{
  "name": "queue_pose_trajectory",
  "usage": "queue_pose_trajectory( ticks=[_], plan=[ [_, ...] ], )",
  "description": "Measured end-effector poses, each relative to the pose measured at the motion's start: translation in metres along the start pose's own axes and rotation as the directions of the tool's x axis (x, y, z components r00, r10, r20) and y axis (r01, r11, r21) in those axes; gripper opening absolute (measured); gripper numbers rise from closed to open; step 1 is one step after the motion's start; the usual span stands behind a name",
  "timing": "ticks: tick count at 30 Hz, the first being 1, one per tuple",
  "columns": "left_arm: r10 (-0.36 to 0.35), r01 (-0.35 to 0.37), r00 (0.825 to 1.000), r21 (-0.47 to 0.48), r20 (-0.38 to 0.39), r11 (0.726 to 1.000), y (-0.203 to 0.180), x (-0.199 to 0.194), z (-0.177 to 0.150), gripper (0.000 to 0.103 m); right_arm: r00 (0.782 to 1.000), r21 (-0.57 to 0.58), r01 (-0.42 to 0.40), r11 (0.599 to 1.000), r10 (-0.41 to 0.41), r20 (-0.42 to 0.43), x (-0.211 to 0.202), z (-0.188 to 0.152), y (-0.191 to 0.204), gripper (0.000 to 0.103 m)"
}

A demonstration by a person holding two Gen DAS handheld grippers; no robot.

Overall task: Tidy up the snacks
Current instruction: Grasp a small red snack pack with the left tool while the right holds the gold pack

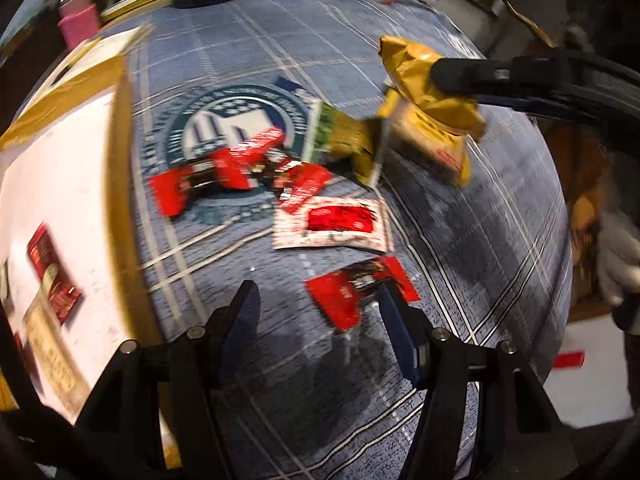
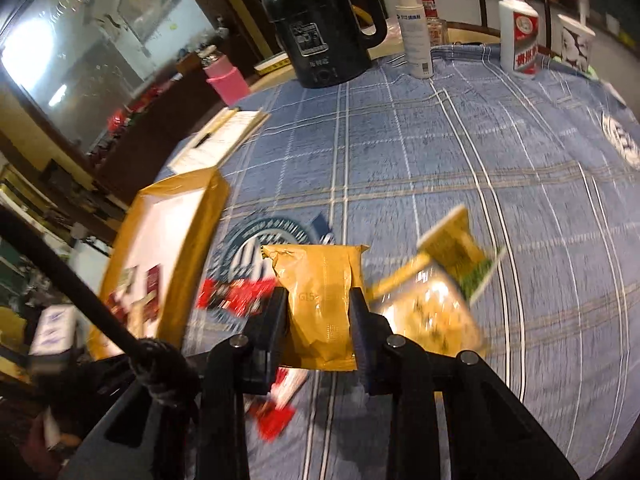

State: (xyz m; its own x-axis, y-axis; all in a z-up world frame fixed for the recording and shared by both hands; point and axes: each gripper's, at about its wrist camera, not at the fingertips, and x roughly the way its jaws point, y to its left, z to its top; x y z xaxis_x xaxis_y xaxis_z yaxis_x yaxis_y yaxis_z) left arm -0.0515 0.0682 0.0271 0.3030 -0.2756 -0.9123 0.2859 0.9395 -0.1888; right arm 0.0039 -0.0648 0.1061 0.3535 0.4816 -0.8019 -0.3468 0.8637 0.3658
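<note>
- Right gripper (image 2: 319, 312) fills the foreground of its own view, jaws pinching a gold foil packet (image 2: 320, 300) across its width, roughly mid-body.
- Packet is off the blue plaid tablecloth (image 2: 440, 152), long axis running along the fingers, crimped top edge pointing away from the camera toward the table centre.
- Left wrist view shows the same gold foil packet (image 1: 416, 76) clamped from the right side, crumpled where the pads bite.
- Handling call: light, soft, puffy foil; it deforms under the pads and is probably slick. Mid-body grip looks fine; the crimped end seam would be the stiffer hold.
- Second yellow snack bag (image 2: 436, 300) with a green strip sits just right of the held packet, blurred; cannot tell if it rests on the cloth or is tilted up.
- Left gripper (image 1: 316, 304) has jaws spread, nothing pinched, pointing steeply down over a red wrapper (image 1: 352, 288) lying flat on the cloth between its fingertips.
- More red packets (image 1: 240, 168) cluster near the round emblem; one white-edged red sachet (image 1: 332, 220) beside them.
- Yellow-rimmed box (image 1: 120, 184) at the left holds a few packets already; likely the drop target.
</note>
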Motion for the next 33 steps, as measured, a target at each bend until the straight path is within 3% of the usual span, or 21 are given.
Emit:
queue_pose_trajectory(
  ticks=[6,12,15,16,17,18,25,33],
  plan=[
    [0.023,-0.021,0.999,0.12,-0.022,0.993,-0.021,0.016,0.002,0.063,0.998,0.044,-0.055,0.998,0.056,-0.023,-0.015,-0.031,-0.013,0.03],
    [-0.039,0.043,0.999,0.124,-0.036,0.991,-0.038,0.021,0.005,0.063,0.997,0.065,-0.069,0.995,0.072,-0.039,-0.018,-0.047,-0.023,0.03],
    [-0.007,0.01,1.0,0.142,-0.026,0.99,-0.051,0.025,0.004,0.063,0.997,0.065,-0.068,0.996,0.071,-0.04,-0.021,-0.055,-0.024,0.029],
    [0.028,-0.024,0.999,0.151,-0.021,0.988,-0.056,0.025,0.004,0.059,0.996,0.066,-0.069,0.995,0.072,-0.046,-0.023,-0.057,-0.024,0.029],
    [0.075,-0.072,0.997,0.16,-0.008,0.985,-0.06,0.026,0.005,0.04,0.996,0.066,-0.07,0.995,0.073,-0.046,-0.024,-0.058,-0.025,0.03],
    [0.089,-0.088,0.996,0.158,-0.001,0.983,-0.06,0.026,0.006,0.029,0.996,0.065,-0.07,0.995,0.074,-0.046,-0.025,-0.06,-0.025,0.03],
    [0.039,-0.038,0.997,-0.013,0.06,0.999,-0.037,0.001,0.001,0.025,0.994,0.029,-0.093,0.995,0.094,-0.047,-0.032,-0.064,-0.017,0.03],
    [0.027,0.009,0.985,-0.208,0.169,0.978,0.018,-0.063,-0.01,0.025,0.983,-0.053,-0.172,0.984,0.168,-0.068,-0.018,-0.046,0.034,0.03]
  ],
)
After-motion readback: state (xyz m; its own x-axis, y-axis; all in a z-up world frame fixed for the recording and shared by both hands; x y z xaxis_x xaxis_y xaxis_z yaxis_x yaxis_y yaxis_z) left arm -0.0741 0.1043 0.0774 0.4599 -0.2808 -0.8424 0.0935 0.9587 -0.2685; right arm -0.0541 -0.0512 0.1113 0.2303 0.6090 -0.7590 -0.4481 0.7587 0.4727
